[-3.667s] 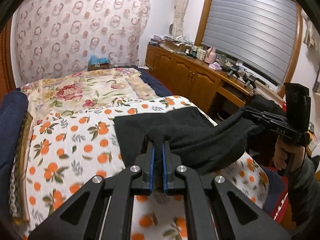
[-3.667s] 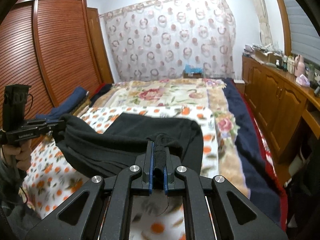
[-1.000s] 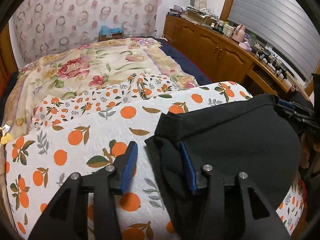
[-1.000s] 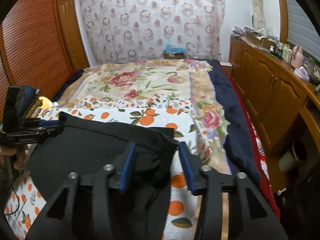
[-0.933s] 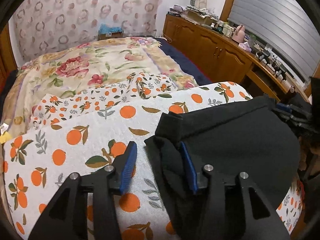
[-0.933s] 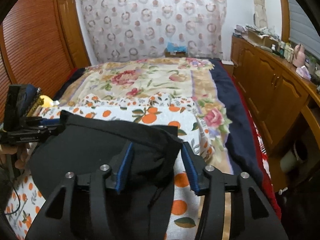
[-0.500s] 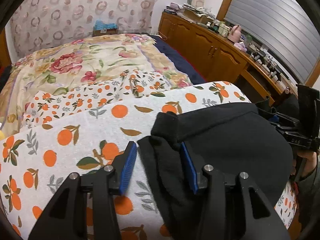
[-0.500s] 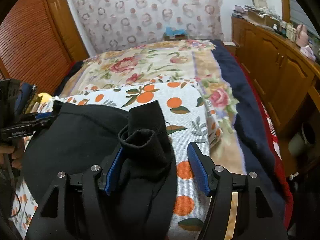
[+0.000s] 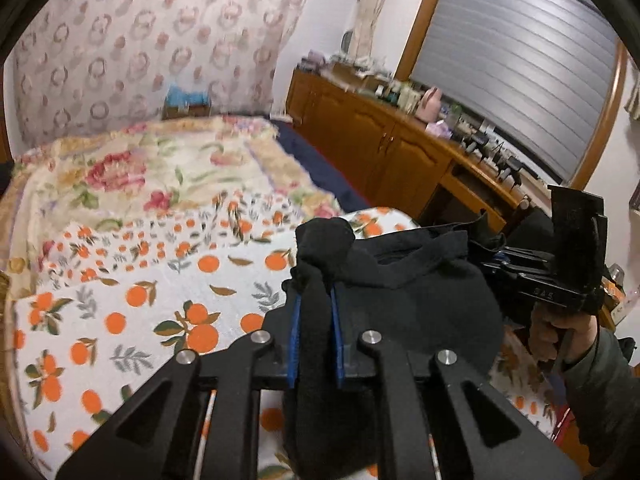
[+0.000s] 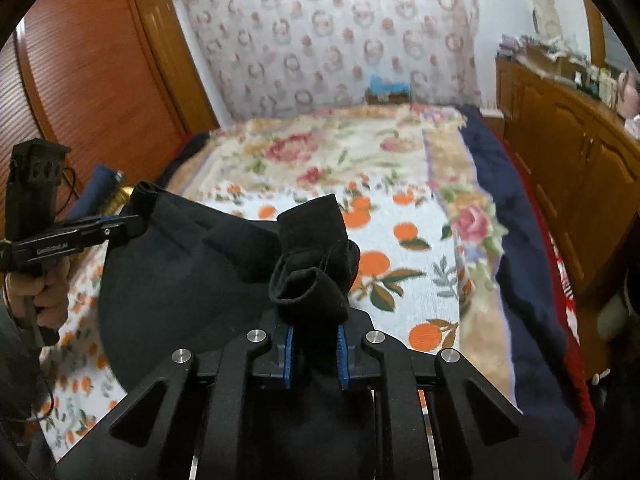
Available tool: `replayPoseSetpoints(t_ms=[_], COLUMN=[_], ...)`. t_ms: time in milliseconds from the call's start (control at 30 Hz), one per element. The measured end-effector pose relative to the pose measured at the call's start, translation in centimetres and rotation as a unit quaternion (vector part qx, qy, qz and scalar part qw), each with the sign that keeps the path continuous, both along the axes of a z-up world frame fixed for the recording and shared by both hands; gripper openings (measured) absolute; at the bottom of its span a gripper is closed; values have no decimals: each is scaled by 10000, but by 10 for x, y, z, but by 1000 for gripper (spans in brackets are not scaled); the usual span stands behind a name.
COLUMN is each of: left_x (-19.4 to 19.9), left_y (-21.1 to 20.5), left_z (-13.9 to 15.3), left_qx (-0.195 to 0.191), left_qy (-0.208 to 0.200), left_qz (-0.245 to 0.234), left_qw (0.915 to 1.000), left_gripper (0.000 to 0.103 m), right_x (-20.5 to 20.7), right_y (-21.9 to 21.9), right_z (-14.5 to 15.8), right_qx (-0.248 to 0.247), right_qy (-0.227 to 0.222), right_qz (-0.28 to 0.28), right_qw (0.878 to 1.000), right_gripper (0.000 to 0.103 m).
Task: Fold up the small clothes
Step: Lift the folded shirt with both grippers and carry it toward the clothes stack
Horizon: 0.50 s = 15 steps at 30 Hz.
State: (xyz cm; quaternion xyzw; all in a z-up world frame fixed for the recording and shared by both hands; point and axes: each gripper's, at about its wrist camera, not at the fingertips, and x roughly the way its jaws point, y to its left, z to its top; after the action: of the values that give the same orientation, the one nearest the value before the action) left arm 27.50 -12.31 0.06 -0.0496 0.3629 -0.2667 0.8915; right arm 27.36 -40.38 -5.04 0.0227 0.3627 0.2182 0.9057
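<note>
While both ends hang pinched:
Left gripper [image 9: 314, 316]: just squeezed together, pinching the left end of the black cloth [image 9: 420, 304].
Black cloth: lifted over the near edge of the orange-print blanket [image 9: 120, 308], sagging between the tongs.
Right gripper [image 10: 314, 354]: also just squeezed together, pinching the bunched right end.
Could go wrong: thick, rolled bunches may slip out; uneven pulling may leave a crooked fold.
Writing: small white letters on each tool, too blurry to read.
</note>
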Motion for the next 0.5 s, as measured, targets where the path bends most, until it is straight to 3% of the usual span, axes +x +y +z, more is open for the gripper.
replayPoseSetpoints(t_ms=[333,500], left_x=[-61,-88], left_y=[30,57], left_z=[61,75], left_qx=[62,73], left_qy=[-797,-1025], left_qz=[340,555], left_qw=[9962,9932], left_gripper=[10,10], right_x=[-43,-51], right_y=[43,66], right_z=[54,72], right_qx=[113,177], right_qy=[-718,-917], right_qz=[192,333], right_qw=[9972,9951], right_gripper=[11,11])
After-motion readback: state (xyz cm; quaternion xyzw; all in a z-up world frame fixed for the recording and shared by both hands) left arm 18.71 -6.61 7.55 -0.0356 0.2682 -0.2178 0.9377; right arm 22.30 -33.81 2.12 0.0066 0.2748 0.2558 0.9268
